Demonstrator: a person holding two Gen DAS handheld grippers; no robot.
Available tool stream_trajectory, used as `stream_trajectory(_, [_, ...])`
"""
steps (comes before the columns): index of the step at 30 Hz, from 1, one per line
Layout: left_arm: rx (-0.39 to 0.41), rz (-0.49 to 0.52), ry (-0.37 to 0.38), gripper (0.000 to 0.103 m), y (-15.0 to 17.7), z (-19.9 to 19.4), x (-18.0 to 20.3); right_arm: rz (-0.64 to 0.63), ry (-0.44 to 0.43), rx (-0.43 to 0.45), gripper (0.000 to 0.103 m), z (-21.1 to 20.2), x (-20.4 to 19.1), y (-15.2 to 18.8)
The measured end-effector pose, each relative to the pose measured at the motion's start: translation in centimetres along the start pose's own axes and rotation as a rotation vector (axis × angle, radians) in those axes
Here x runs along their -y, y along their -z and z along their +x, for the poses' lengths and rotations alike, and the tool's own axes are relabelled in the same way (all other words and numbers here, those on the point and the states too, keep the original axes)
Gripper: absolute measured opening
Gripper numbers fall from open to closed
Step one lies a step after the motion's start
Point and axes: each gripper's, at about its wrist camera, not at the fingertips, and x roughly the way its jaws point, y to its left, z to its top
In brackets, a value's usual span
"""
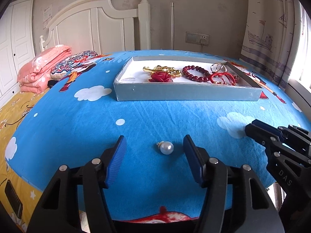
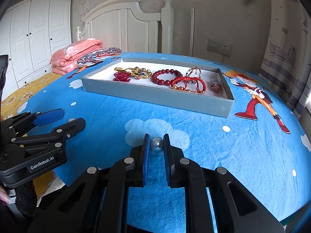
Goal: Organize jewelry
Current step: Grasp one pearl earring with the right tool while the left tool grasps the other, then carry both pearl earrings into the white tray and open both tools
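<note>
Writing: "GenRobot.AI" legible on left gripper body in right wrist view; "DAS" legible on right gripper body in left wrist view.

Left gripper (image 1: 154, 137): jaws spread, straddling white pearl pendant (image 1: 166, 148) on blue cartoon bedcover (image 1: 77, 126); pads clear of it on both sides. Pendant round, glossy, small gold cap at its upper left.

Right gripper (image 2: 156, 136): pads pinched on grey pearl (image 2: 156, 144), low against the bedcover over a white cloud print.

Pearls counted: 2, one per gripper, both near the bedcover's front edge, well apart from grey tray (image 2: 155, 95).

Tray contents, 6: gold ornament (image 2: 134, 70), red rose piece (image 2: 121, 76), dark red bead bracelet (image 2: 162, 76), red cord bracelet (image 2: 187, 84), silver ring (image 2: 193, 71), small pinkish knot (image 2: 215, 86).
</note>
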Motion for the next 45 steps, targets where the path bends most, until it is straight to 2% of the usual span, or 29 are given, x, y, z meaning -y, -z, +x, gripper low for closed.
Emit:
stream_trajectory(1, [0.003, 0.007, 0.004, 0.044, 0.0, 0.0, 0.2, 0.001, -0.001, 0.0, 0.014, 0.0, 0.0, 0.0])
stream_trajectory(5, [0.015, 0.02, 0.01, 0.026, 0.1, -0.1, 0.4, 0.002, -0.001, 0.001, 0.014, 0.0, 0.0, 0.1])
stream_trajectory(6, [0.019, 0.021, 0.011, 0.015, 0.2, -0.2, 0.4, 0.002, -0.001, 0.001, 0.014, 0.0, 0.0, 0.1])
stream_trajectory(26, [0.026, 0.031, 0.005, 0.013, -0.3, -0.4, 0.4, 0.009, 0.01, 0.025, 0.014, -0.6, 0.4, -1.1])
stream_trajectory(35, [0.023, 0.02, 0.038, 0.014, -3.6, 0.3, 0.7, 0.027, 0.023, 0.058, 0.014, -0.4, 1.3, -4.3])
stream_trajectory(45, [0.046, 0.056, 0.03, 0.014, -8.3, 1.9, 1.3, 0.04, 0.029, 0.061, 0.014, 1.2, 2.4, -7.2])
